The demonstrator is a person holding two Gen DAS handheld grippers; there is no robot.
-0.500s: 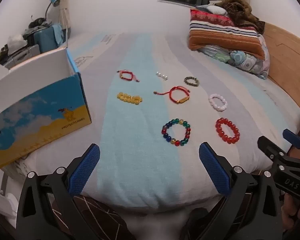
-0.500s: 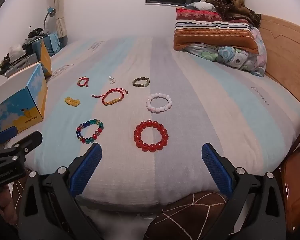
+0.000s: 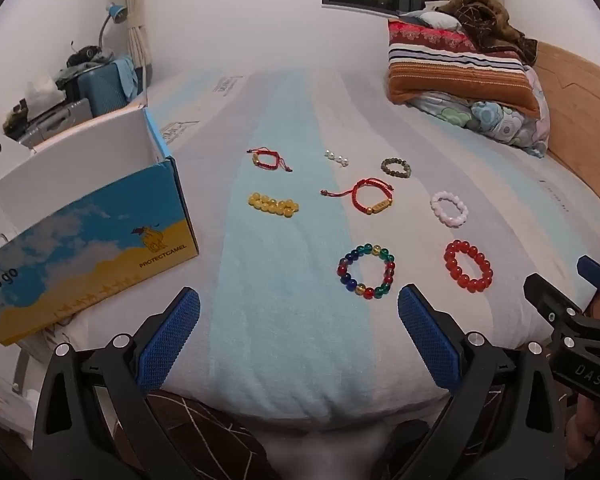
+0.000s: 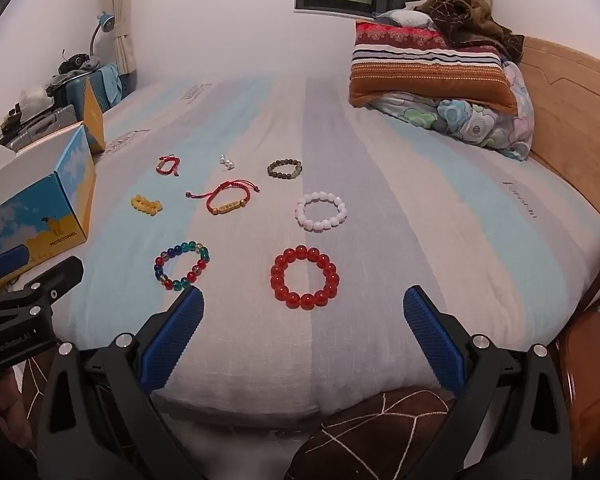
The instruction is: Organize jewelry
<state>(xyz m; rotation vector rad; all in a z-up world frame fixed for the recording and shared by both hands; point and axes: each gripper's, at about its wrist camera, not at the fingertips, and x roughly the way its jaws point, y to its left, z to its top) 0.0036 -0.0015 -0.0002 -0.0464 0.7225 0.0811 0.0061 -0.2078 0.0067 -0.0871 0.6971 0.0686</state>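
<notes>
Several bracelets lie on the striped bed point(image 3: 292, 332): a multicolour bead bracelet point(image 3: 366, 271) point(image 4: 181, 265), a red bead bracelet point(image 3: 468, 266) point(image 4: 304, 278), a white one point(image 3: 449, 208) point(image 4: 321, 211), a red cord with a gold bar point(image 3: 370, 197) point(image 4: 226, 198), yellow beads point(image 3: 273, 205), a small red cord point(image 3: 267, 159), pearls point(image 3: 336, 157) and a dark green bracelet point(image 3: 396, 168). My left gripper point(image 3: 298, 326) is open and empty, hovering near the bed's front edge, short of the multicolour bracelet. My right gripper point(image 4: 304, 326) is open and empty just in front of the red bracelet.
An open blue-and-yellow cardboard box point(image 3: 80, 224) stands on the bed's left side. Folded blankets and pillows point(image 3: 460, 76) are piled at the far right by the wooden headboard point(image 4: 572, 92). A cluttered side table with a lamp point(image 3: 80, 80) is at the far left.
Both grippers have moved slightly forward toward the bed; the bracelets sit a little closer in view. Nothing was taken hold of.
</notes>
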